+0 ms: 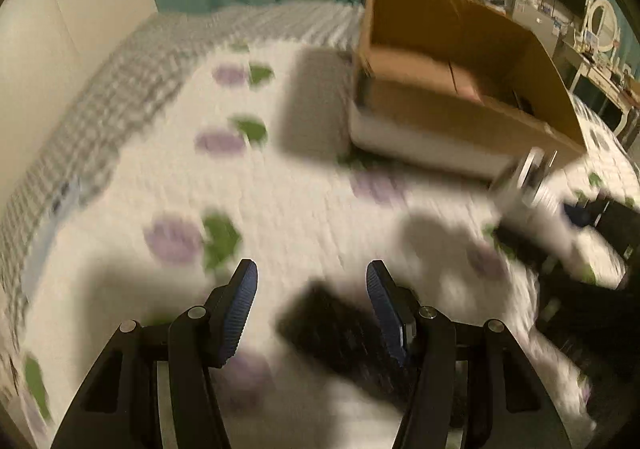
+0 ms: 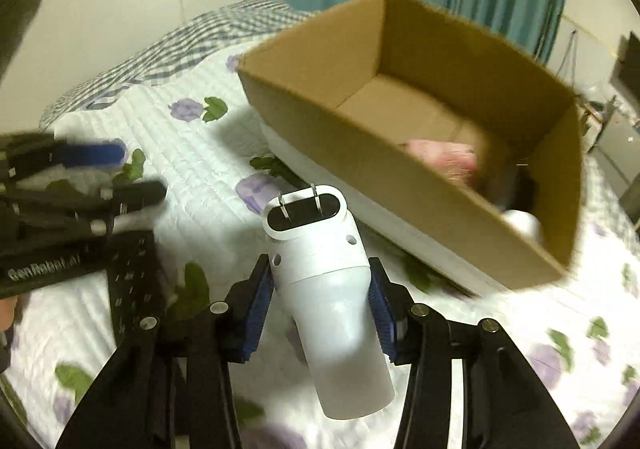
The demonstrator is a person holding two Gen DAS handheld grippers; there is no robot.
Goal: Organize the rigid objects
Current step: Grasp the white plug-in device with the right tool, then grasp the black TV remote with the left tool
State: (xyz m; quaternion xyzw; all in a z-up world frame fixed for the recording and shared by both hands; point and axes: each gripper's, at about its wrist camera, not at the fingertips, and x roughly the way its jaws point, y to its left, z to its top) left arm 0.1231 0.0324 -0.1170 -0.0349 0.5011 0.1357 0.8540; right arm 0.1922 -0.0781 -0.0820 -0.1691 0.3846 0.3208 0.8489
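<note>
My right gripper (image 2: 320, 269) is shut on a white plug-in device (image 2: 332, 309), a stubby cylinder with two metal prongs at its far end; both blue pads press its sides. It is lifted off the quilt in front of the cardboard box (image 2: 360, 169). The left wrist view shows the same device (image 1: 532, 201), blurred, at the right near the box (image 1: 460, 113). My left gripper (image 1: 312, 273) is open above a black remote control (image 1: 332, 325) lying on the quilt, partly between the fingers. In the right wrist view the left gripper (image 2: 140, 169) hovers over that remote (image 2: 136, 281).
The open box holds a pink item (image 2: 440, 157) and a white round item (image 2: 524, 223). It sits on a bed with a white quilt (image 2: 208, 177) printed with purple flowers. A checked pillow (image 2: 192, 41), teal curtains and a cluttered desk (image 1: 600, 69) lie beyond.
</note>
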